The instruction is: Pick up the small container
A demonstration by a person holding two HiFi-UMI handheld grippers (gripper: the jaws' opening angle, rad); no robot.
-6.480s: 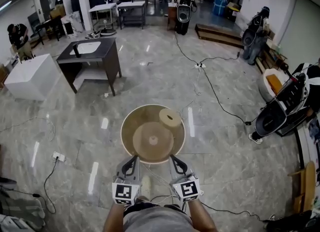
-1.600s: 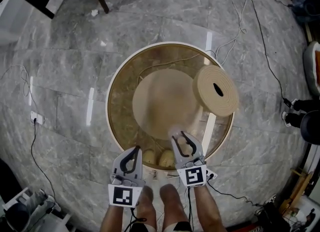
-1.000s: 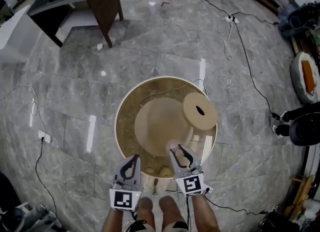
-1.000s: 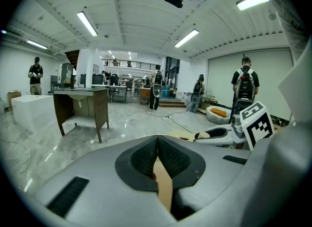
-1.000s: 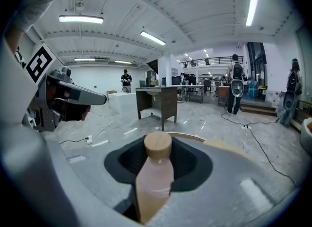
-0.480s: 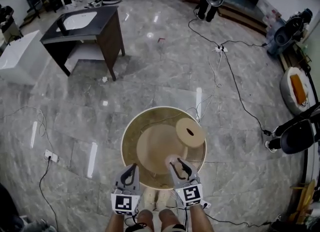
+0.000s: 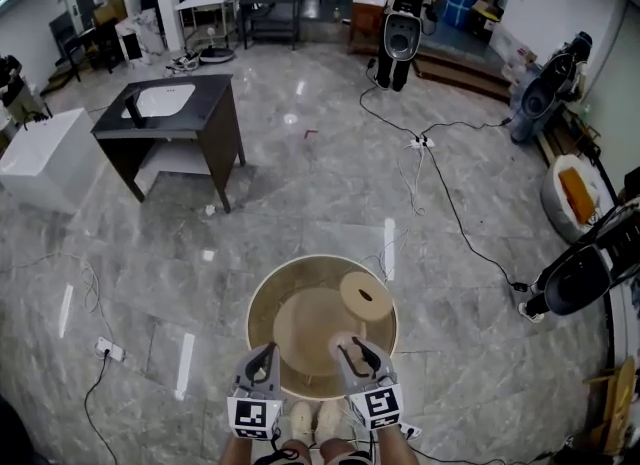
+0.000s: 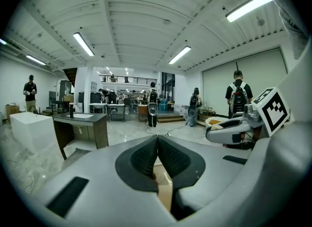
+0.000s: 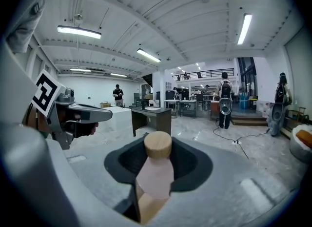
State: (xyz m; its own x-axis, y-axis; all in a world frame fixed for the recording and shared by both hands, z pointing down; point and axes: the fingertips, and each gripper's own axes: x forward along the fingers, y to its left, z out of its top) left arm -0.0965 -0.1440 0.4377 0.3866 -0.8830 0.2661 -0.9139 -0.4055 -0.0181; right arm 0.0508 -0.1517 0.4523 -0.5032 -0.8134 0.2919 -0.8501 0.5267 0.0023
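The right gripper (image 9: 158,165) is clamped on the small container (image 9: 155,175), a pale pink bottle with a round wooden cap (image 9: 158,145). The bottle stands between the two dark jaw pads, pressed from both sides, and its cap pokes out past them toward 12 o'clock in the right gripper view. In the head view this gripper and its load sit over the round table (image 7: 262,298), near the table's 6 o'clock edge. A flat disc (image 7: 366,296) with a dark hole lies on the table at about 1 o'clock from the held bottle, apart from it. The left gripper (image 8: 157,145) is at 9 o'clock of the right one, its jaws closed together with nothing between them.
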